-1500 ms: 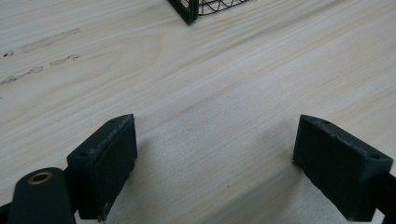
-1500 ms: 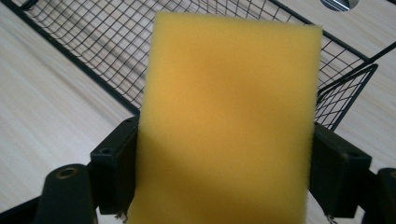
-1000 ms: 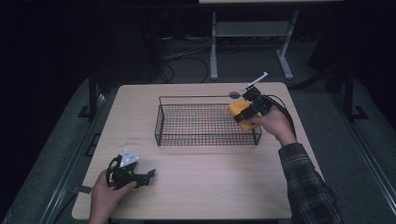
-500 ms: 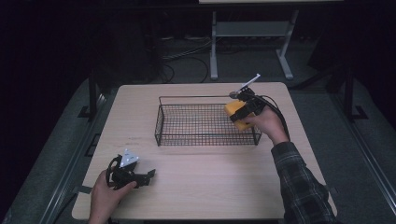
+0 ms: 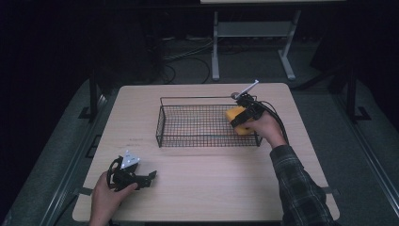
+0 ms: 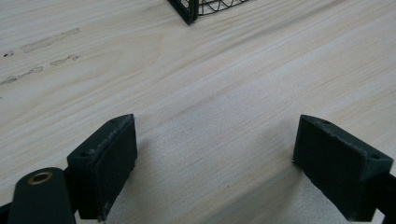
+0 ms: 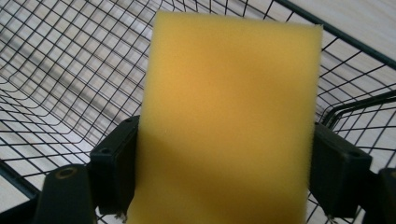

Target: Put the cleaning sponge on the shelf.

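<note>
Holding a yellow sponge (image 7: 229, 126) in my right gripper (image 5: 242, 117), jaws clamped on its two long sides so that the block stands up between the pads and covers most of what lies ahead of them. Beyond and below the sponge is the black wire basket (image 5: 162, 125); in the right gripper view its mesh floor spreads out to the left of my jaws and its rim bar crosses above the sponge's right corner. From the high view, the sponge (image 5: 236, 121) sits at the basket's right end, inside the rim line, with my right hand (image 5: 264, 129) just outside that end wall (I cannot tell whether the sponge touches the mesh floor). My sleeve (image 5: 301, 188) runs back from it toward the near table edge. My left gripper (image 5: 149, 177) rests low over the wooden table (image 5: 211, 188), well apart from the basket and near the front left corner, jaws spread wide with nothing but bare tabletop between them. In the left gripper view, one corner of the basket (image 6: 191, 9) shows far ahead of the jaws, slightly to their left. My left hand (image 5: 106, 197) wraps the gripper body from behind.
</note>
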Motion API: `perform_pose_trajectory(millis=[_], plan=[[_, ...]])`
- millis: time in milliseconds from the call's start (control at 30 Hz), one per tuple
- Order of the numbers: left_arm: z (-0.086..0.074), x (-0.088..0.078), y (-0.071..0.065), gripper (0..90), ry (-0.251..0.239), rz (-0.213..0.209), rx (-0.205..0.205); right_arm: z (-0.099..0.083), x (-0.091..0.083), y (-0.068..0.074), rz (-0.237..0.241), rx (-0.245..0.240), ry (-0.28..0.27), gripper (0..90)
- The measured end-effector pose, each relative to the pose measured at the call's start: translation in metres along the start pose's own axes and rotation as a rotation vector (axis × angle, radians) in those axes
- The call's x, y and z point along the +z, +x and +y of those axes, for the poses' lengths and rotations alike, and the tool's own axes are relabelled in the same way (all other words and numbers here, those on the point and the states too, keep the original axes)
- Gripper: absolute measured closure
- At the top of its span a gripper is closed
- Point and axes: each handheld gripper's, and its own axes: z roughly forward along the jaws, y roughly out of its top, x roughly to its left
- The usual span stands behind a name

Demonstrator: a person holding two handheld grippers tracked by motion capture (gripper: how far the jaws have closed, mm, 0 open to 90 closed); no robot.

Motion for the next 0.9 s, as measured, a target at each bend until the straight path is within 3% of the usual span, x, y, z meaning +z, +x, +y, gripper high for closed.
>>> perform_pose_trajectory(millis=[900], plan=[[0.0,0.0,0.0,12.7,0.0,0.0,0.0,-0.0061,0.0109,-0.0024,0.01,0.025,0.023,17.2]])
